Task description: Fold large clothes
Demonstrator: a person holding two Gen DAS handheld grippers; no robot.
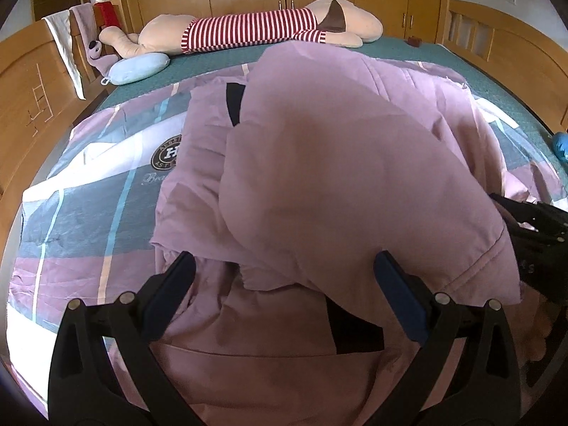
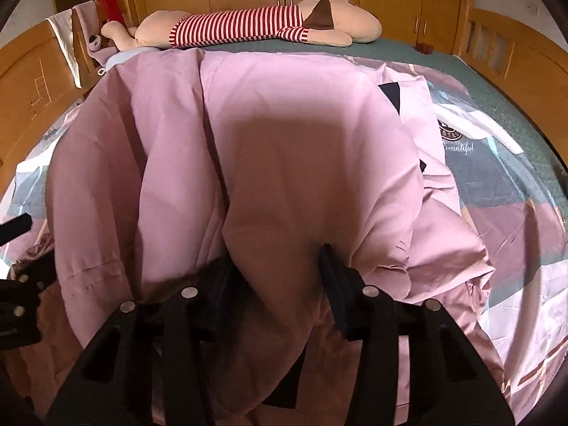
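On the plaid quilt (image 1: 88,191), nearer than the striped plush toy (image 1: 248,30), the large mauve cotton garment (image 1: 319,163) is pinched by the right gripper (image 2: 277,269), while the left gripper (image 1: 284,266) is spread wide, so one-sided sagging could be caused.

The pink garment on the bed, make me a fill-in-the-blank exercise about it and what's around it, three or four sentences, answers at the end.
1. The pink garment lies on a patchwork quilt with a round ____ printed on it.
2. The plush toy at the far side of the bed wears a red and white ____ top.
3. The left gripper has its fingers spread ____ over the fabric.
4. The right gripper has pink ____ bunched between its fingers.

Answers: logo; striped; open; fabric
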